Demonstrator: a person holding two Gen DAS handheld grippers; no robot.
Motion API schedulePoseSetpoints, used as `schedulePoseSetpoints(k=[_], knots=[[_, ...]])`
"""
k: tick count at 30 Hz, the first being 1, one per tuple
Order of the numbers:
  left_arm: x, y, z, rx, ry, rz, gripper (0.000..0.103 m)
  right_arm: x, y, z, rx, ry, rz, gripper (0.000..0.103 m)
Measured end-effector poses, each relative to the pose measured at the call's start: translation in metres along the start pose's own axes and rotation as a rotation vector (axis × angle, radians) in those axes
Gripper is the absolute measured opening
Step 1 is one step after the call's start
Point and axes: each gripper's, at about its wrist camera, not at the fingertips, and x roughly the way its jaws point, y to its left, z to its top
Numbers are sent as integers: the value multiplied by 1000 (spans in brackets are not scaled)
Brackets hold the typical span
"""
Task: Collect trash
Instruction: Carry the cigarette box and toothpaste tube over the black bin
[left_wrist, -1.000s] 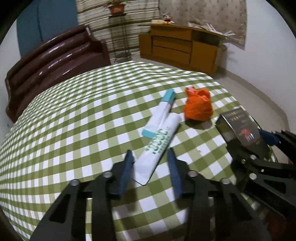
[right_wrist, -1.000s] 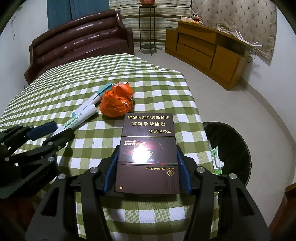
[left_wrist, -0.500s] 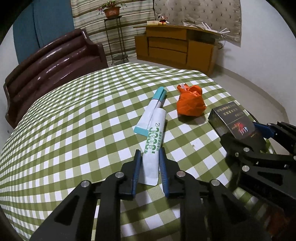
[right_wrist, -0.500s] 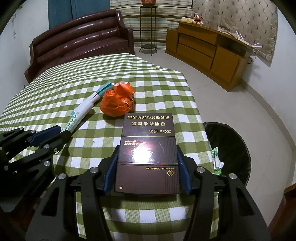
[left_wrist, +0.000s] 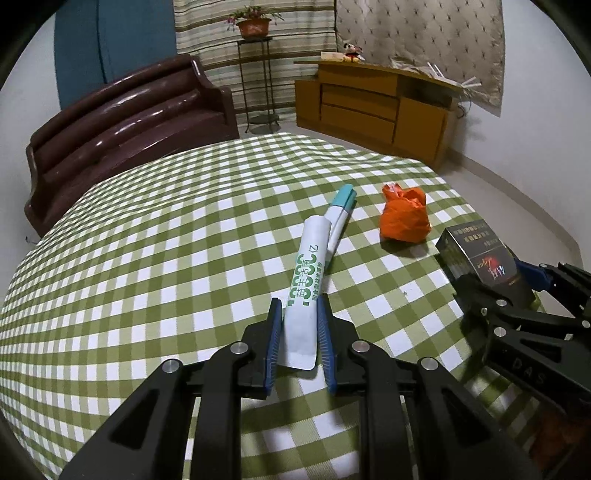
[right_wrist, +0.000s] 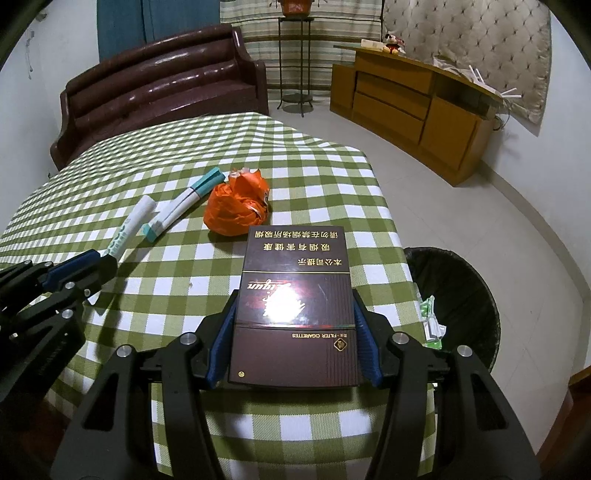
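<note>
My left gripper (left_wrist: 300, 314) is shut on a white toothpaste tube (left_wrist: 308, 280) with green print, lifted off the green checked tablecloth (left_wrist: 147, 258). The tube also shows in the right wrist view (right_wrist: 129, 229). A white box with teal ends (left_wrist: 338, 218) and a crumpled orange bag (left_wrist: 404, 218) lie beyond it. My right gripper (right_wrist: 293, 299) is shut on a dark brown cigarette box (right_wrist: 295, 295), held above the table's right edge. A black trash bin (right_wrist: 454, 299) stands on the floor to the right, with green-white trash inside.
A brown leather sofa (left_wrist: 122, 129) stands behind the table. A wooden cabinet (right_wrist: 413, 103) lines the right wall, with a plant stand (left_wrist: 258, 92) beside it. Bare tiled floor (right_wrist: 443, 203) lies to the right of the table.
My left gripper closed on the toothpaste tube and raised it off the white box. The right gripper and cigarette box stayed still.
</note>
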Motion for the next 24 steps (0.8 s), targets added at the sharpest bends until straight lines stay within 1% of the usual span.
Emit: schedulePoseSetpoints(k=[9, 15, 24], knots=[[-15, 8, -2, -59, -42, 22, 21, -14, 0, -2, -3, -41, 5, 54], [-31, 10, -1, -96, -92, 29, 21, -30, -7, -1, 5, -83, 5, 54], [-56, -1, 6, -97, -158, 17, 21, -58, -26, 4, 16, -160, -16, 54]])
